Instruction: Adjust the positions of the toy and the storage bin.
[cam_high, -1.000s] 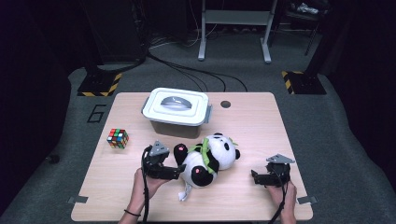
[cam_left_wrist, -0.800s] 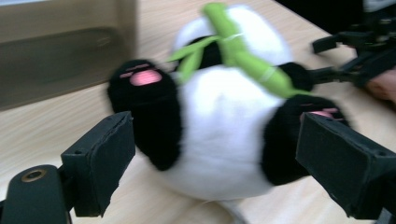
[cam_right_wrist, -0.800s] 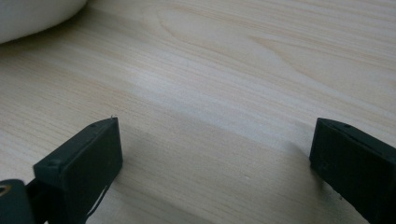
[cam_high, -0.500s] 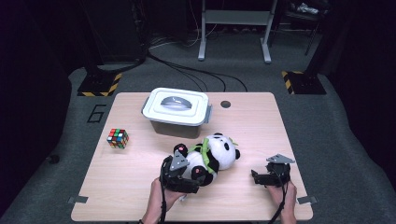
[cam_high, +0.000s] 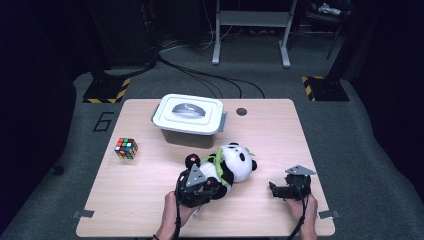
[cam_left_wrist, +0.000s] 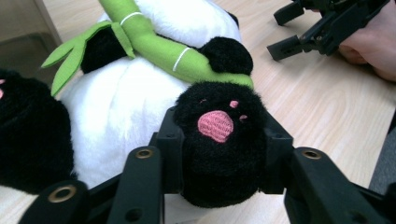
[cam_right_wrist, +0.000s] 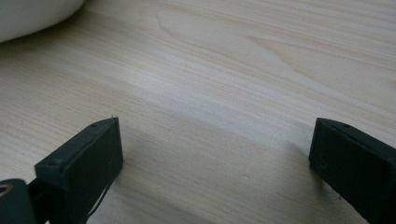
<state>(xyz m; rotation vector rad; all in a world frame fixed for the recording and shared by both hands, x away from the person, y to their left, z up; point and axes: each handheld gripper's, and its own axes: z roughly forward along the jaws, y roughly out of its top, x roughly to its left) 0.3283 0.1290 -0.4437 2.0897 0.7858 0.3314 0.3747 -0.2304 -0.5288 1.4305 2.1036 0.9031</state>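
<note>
Black-and-white plush panda (cam_high: 227, 167) with pink paw pad (cam_left_wrist: 215, 125) and green bamboo (cam_left_wrist: 159, 44); multicoloured cube (cam_high: 126, 148)

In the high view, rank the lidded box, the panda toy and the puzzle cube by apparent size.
1. Lidded box, though the panda comes close
2. Panda toy, partly covered by the left gripper
3. Puzzle cube, clearly smallest

A: Where does the high view sit?

B: Above the near edge of the desk (cam_high: 150, 200), facing forward and down, far enough to take in all four edges.

A: And the left gripper view?

B: Very close, low over the desk, looking along its jaws at the panda (cam_left_wrist: 140, 107); the right gripper (cam_left_wrist: 299, 32) shows farther off, as in the high view.

A: The right gripper view?

B: Lower still, skimming the desk, with the panda (cam_right_wrist: 32, 14) at its top left corner.
</note>
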